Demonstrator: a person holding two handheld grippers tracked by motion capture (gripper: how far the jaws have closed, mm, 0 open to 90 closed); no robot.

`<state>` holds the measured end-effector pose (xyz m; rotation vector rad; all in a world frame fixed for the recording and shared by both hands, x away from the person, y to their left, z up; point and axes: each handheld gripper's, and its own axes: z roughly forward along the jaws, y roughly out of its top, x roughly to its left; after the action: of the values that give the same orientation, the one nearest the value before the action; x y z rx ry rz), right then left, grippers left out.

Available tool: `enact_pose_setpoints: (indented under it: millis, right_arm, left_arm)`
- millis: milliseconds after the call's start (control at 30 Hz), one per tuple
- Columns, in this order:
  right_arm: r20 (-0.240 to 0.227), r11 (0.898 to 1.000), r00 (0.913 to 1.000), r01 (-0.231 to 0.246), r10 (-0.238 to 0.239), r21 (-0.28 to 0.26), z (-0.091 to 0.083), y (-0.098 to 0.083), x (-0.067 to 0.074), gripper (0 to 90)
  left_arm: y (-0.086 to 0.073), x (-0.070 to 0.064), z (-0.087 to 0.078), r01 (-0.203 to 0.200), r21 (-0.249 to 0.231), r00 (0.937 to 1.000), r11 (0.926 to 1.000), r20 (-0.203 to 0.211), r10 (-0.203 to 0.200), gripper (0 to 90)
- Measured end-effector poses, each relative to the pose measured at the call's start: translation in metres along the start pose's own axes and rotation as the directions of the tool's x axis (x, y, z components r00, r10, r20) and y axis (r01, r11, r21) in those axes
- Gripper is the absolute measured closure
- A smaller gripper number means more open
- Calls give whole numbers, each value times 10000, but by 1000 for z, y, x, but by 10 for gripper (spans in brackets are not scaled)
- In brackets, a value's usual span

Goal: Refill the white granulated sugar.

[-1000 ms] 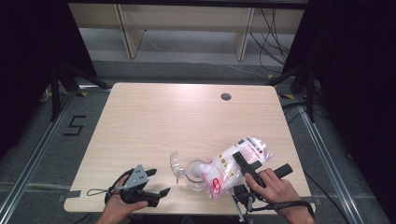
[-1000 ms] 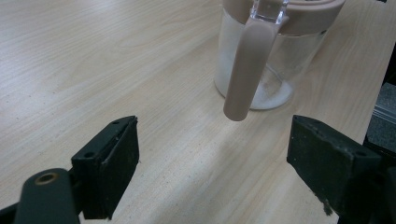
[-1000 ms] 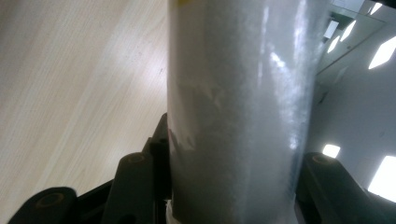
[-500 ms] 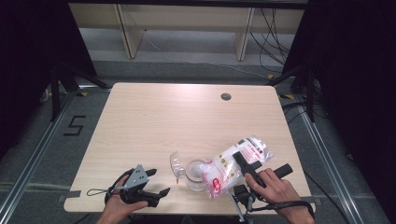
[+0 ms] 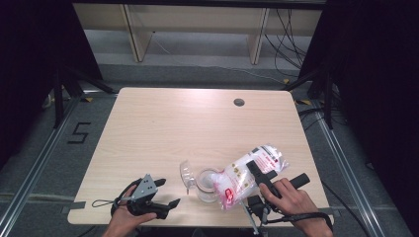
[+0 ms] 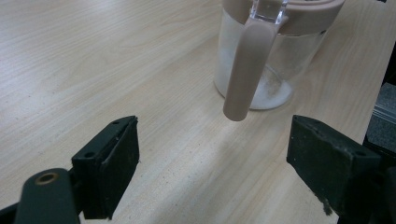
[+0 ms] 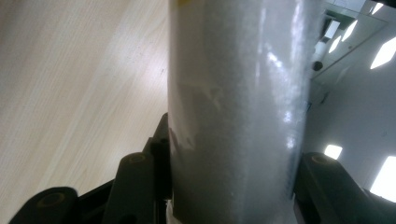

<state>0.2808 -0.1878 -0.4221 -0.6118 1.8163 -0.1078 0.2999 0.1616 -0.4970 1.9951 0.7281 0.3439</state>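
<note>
A clear glass jar [image 5: 206, 183] stands near the table's front edge, its lid [image 5: 186, 174] swung open to the left. In the left gripper view the jar [image 6: 266, 70] has a beige rim and a beige clasp [image 6: 243, 70] hanging down, with a little white powder at its bottom. A plastic bag of white grains [image 5: 249, 170] with red print lies tilted, its lower end over the jar. My right gripper [image 5: 261, 172] is shut on the bag [image 7: 233, 93], whose sides the jaws [image 7: 233, 163] press. Left of the jar, my left gripper [image 5: 168, 192] rests low, open and holding nothing [image 6: 212, 154].
The light wooden table [image 5: 173, 123] has a round cable hole [image 5: 239, 102] at the back right. Beyond its far edge stand the legs of a wooden shelf [image 5: 133, 34]. Black stands and cables flank both sides on the floor.
</note>
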Motion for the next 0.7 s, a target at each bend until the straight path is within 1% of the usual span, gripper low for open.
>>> enact_pose_setpoints:
  millis: [33,67,100,133,167,200,267,600,667,700]
  right_arm:
    - [-7,9999,9999,132,-132,35,0,0,-1,567]
    - [-10,10000,10000,8,-8,9,0,0,0,568]
    - [0,9999,9999,111,-111,28,0,0,-1,567]
    - [-11,10000,10000,26,-26,5,0,0,0,568]
    - [-31,10000,10000,67,-67,51,0,0,0,568]
    - [-14,10000,10000,41,-41,47,0,0,0,568]
    - [0,10000,10000,93,-93,22,0,0,0,568]
    - [10,10000,10000,77,-78,59,0,0,-1,569]
    - [26,9999,9999,-107,107,56,-1,0,0,570]
    - [25,10000,10000,4,-4,29,0,0,0,570]
  left_arm:
    - [0,0,0,-2,10,10000,10000,-3,2,165]
    - [0,0,0,-50,56,10000,10000,-34,50,165]
    - [0,0,0,76,38,10000,10000,-34,-76,165]
    - [-1,-2,0,279,3,9996,9996,-19,-279,165]
    - [-1,-1,0,222,53,9997,9997,-66,-221,165]
    - [0,-1,0,211,7,9998,9998,-31,-211,166]
    - [0,0,0,-21,12,10000,10000,-1,21,166]
    - [0,0,0,-11,2,10000,10000,-10,11,166]
    - [0,0,0,-16,-5,10000,10000,-13,16,166]
    - [0,0,0,-19,8,10000,10000,-23,19,166]
